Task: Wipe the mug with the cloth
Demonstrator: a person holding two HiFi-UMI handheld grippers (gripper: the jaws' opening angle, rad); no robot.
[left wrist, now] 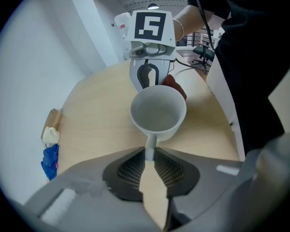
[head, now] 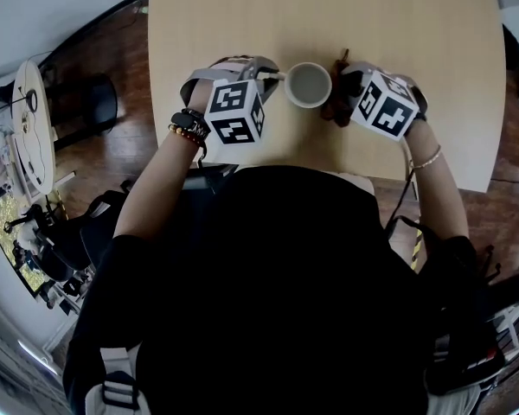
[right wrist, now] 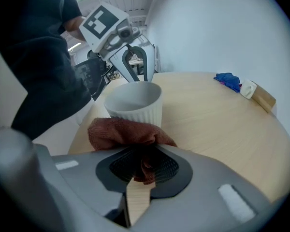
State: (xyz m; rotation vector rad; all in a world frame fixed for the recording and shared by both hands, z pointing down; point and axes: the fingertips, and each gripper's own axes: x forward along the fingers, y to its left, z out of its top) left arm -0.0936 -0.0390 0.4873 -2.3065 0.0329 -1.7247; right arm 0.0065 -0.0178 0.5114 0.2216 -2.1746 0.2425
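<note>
Mug (head: 308,85) stands upright on the table (head: 242,24), near its front edge. Left gripper (left wrist: 149,154) is clamped on the mug's handle. Right gripper (right wrist: 143,158) is closed on the cloth (right wrist: 122,132), which touches the mug's side.

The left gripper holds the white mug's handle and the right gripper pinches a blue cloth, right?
Not quite: the cloth is reddish-brown, not blue, as the right gripper view shows. The right gripper pinches it; the left gripper holds the mug by its handle.
</note>
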